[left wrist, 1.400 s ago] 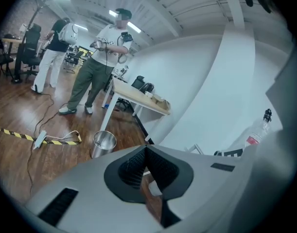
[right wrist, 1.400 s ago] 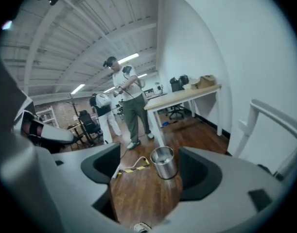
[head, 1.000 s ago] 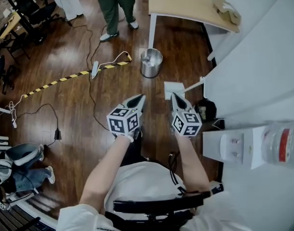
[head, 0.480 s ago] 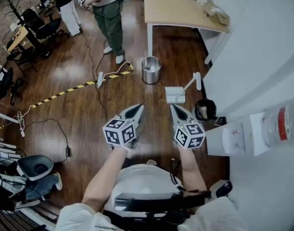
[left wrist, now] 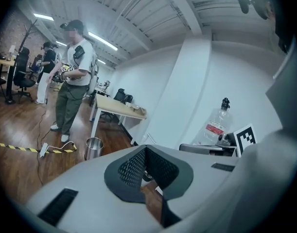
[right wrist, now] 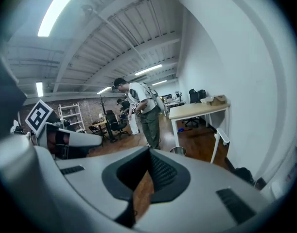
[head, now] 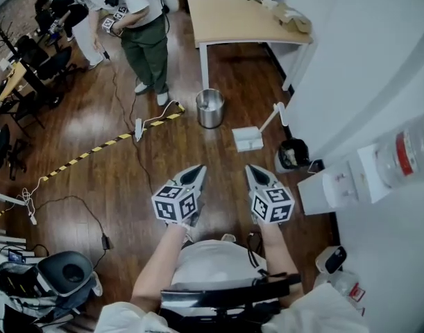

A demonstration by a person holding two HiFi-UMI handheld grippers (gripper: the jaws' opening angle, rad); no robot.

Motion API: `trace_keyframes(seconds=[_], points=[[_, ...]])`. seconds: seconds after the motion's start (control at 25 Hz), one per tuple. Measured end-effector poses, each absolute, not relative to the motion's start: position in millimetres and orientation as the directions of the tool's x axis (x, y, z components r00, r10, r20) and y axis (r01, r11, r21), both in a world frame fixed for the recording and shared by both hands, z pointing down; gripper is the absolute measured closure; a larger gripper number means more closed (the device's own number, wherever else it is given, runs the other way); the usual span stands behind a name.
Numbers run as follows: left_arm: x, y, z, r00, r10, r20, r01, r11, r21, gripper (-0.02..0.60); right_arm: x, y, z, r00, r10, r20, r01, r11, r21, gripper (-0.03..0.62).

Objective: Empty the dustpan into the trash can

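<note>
Dustpan is set down on the floor near the metal trash can, gripped by nothing. Left gripper and right gripper, jaws together and empty, have been drawn back from it, so no emptying is judged under way.

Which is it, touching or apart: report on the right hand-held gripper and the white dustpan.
Apart. The head view shows bare wood floor between the right hand-held gripper and the white dustpan.

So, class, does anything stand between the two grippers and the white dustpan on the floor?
Nothing visible does: only bare wooden floor lies between the left gripper, the right gripper and the dustpan ahead.
</note>
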State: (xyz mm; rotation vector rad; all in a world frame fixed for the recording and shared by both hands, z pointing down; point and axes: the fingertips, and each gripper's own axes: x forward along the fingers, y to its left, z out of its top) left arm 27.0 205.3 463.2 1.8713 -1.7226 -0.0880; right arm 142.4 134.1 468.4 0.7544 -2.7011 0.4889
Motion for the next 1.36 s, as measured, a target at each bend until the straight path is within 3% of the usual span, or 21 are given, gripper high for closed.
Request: trace_keyframes(seconds=[0.36, 1.36], points=[[15.7, 209.9, 463.1, 0.224, -0.922, 0.316, -0.877, -0.050, 0.477, 0.588, 134.6, 148.5, 469.4, -0.778, -0.485, 0.400, -0.592, 0.779, -0.206, 0.595], [7.5, 228.7, 468.6, 0.234, -0.919, 0.317, -0.876, -0.058, 0.479, 0.588, 124.7, 170.9, 473.4, -0.784, -0.487, 0.385, -0.593, 0.771, -0.232, 0.595]])
